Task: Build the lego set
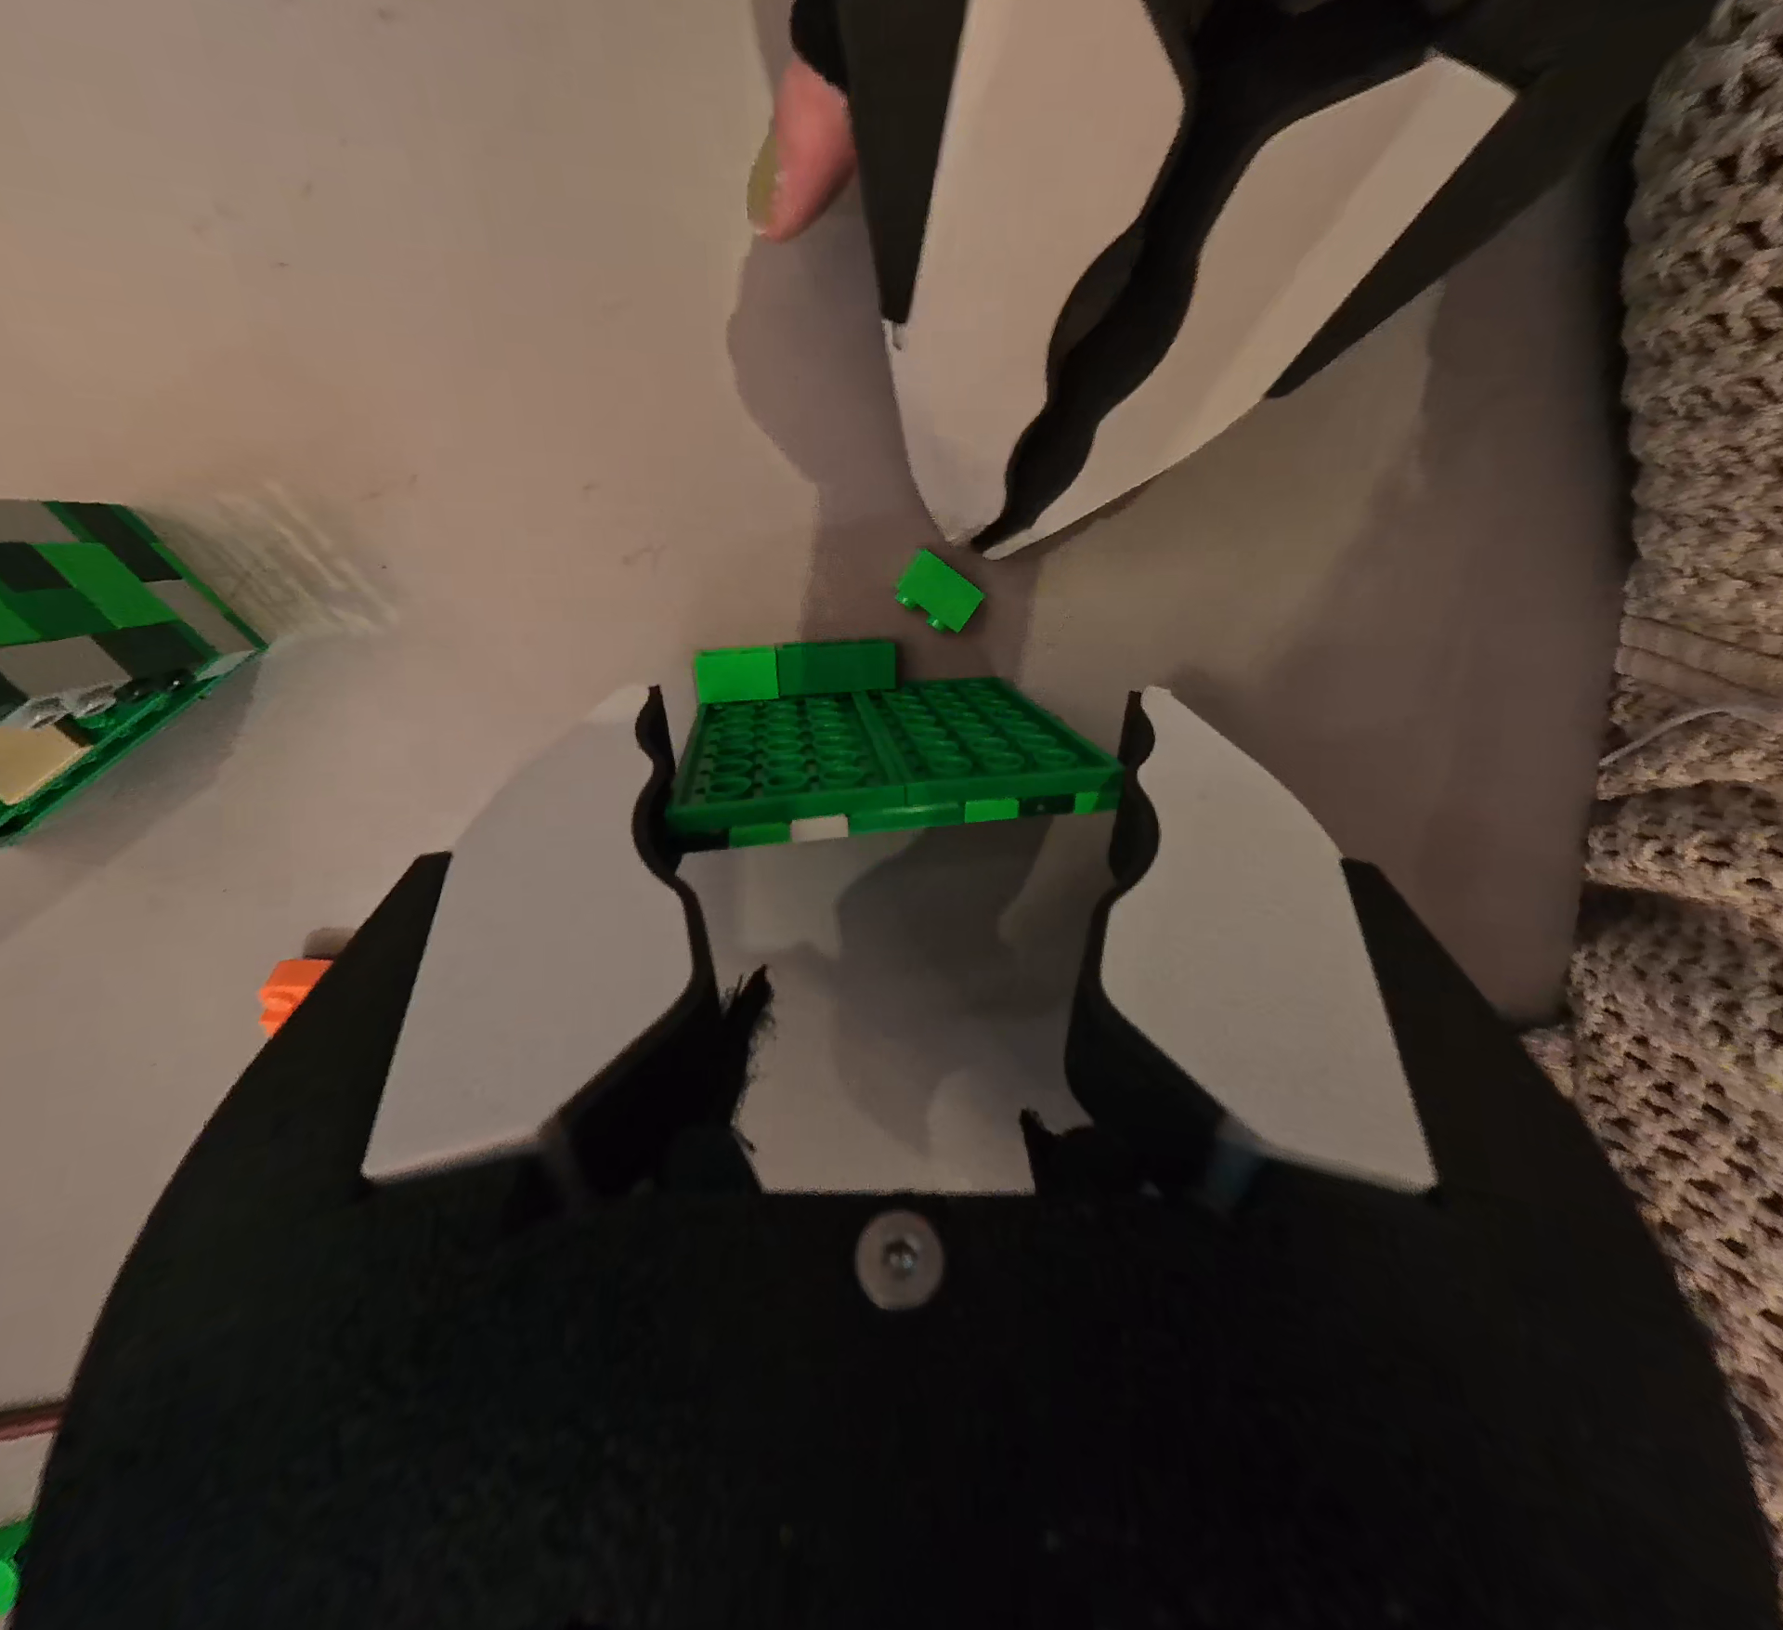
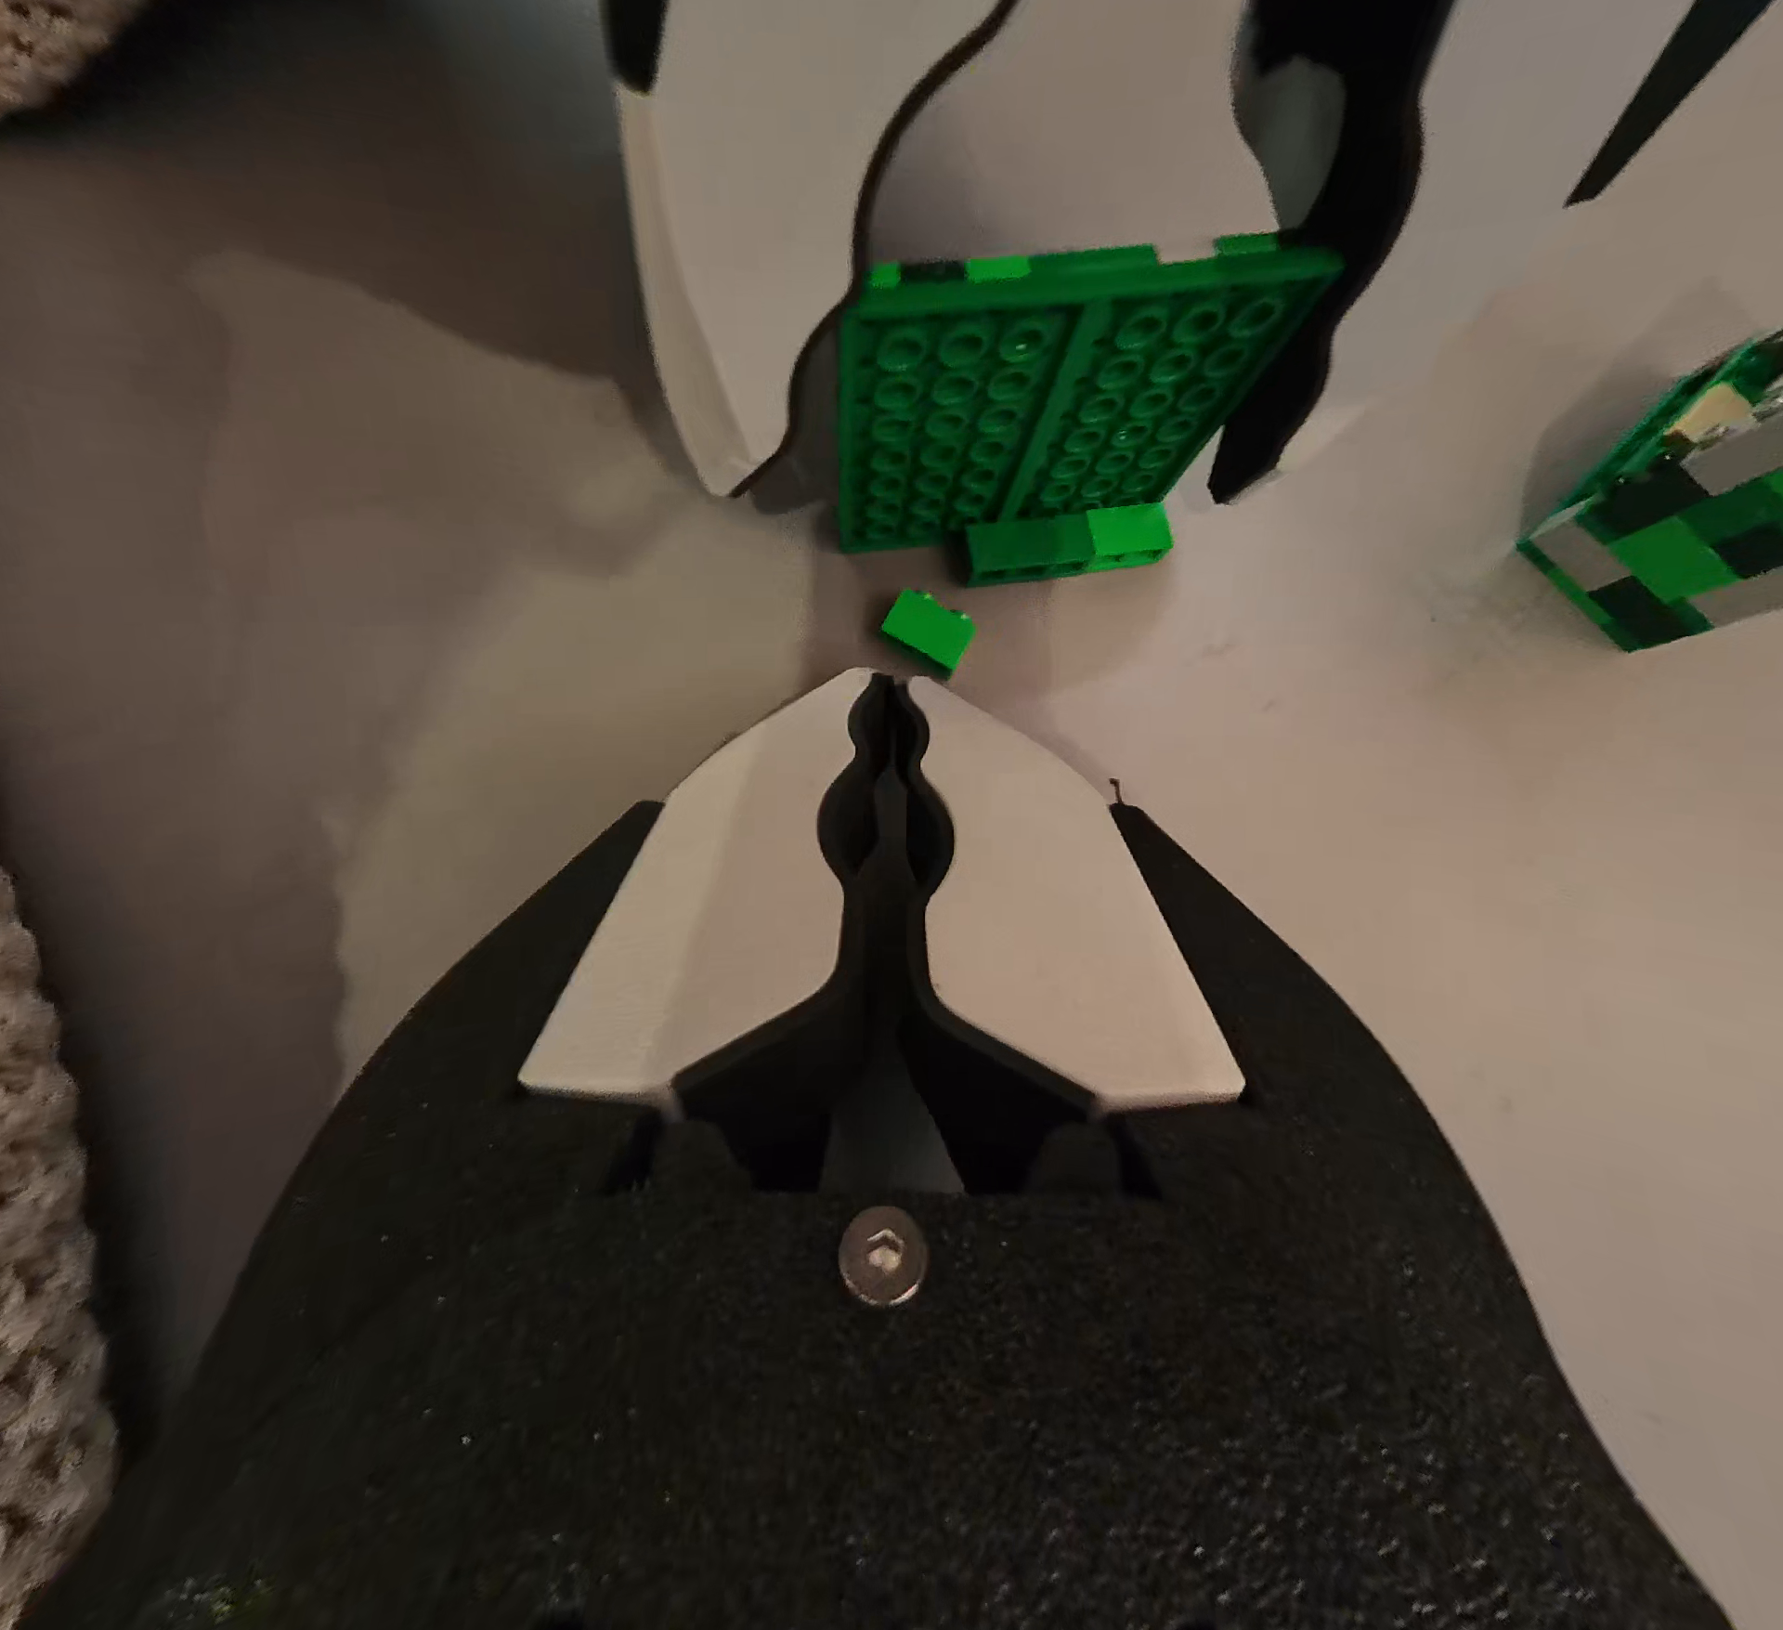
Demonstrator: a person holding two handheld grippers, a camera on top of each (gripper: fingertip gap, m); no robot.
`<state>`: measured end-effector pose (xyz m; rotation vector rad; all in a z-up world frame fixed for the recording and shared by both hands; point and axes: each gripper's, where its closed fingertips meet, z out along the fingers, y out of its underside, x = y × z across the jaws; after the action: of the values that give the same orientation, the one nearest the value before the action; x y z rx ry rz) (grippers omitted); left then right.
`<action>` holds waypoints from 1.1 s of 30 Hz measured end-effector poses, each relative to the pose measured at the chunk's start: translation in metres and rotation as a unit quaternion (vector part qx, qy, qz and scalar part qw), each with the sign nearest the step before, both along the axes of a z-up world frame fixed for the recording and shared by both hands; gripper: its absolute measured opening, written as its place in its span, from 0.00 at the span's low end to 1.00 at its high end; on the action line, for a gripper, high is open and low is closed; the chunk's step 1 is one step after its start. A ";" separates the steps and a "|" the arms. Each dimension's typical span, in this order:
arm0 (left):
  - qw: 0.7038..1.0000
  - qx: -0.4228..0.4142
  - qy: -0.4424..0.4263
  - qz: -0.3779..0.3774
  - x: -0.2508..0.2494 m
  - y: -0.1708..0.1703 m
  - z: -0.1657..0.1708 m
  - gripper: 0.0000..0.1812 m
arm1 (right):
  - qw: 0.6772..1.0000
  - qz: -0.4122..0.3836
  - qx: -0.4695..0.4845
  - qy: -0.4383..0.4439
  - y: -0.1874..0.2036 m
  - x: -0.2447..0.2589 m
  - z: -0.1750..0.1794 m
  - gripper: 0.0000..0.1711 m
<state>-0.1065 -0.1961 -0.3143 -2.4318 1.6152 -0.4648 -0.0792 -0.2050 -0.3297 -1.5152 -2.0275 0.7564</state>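
My left gripper [image 1: 892, 763] is shut on a green studded plate [image 1: 897, 754] made of two joined halves, with one pad on each side edge. The plate is held flat a little above the table. A bright green brick [image 1: 735, 675] and a darker green brick [image 1: 837, 667] sit along its far edge. The plate also shows in the right wrist view [image 2: 1061, 397], between the left fingers [image 2: 1293, 387]. My right gripper [image 2: 892, 688] is shut with nothing between its pads. A small green brick [image 2: 928, 646] lies loose just past its tips, tilted, near the plate's edge [image 1: 941, 590].
A blocky green, black and grey build [image 1: 96, 648] stands to the left, and shows at the right in the right wrist view [image 2: 1669, 542]. An orange piece [image 1: 289, 995] lies by my left finger. A knitted sleeve [image 1: 1698, 522] runs along the right edge. The table [image 1: 386, 233] is pale. My hands' fingertips stand some 4 cm from each other.
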 end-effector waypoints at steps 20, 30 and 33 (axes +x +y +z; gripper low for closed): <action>1.000 0.006 -0.025 -0.004 0.003 0.002 0.000 0.49 | 1.000 -0.009 -0.012 0.006 0.005 -0.017 0.000 0.00; 0.999 0.003 -0.034 -0.005 0.003 0.002 0.000 0.48 | 1.000 -0.006 -0.020 0.006 0.003 -0.015 0.000 0.00; 0.999 0.005 -0.035 -0.007 0.004 0.002 0.000 0.48 | 0.999 -0.023 -0.018 0.013 0.006 -0.021 0.000 0.00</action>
<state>-0.1027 -0.1941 -0.3141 -2.3713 1.6032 -0.5378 -0.0999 -0.1994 -0.3295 -1.5603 -1.9626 0.7946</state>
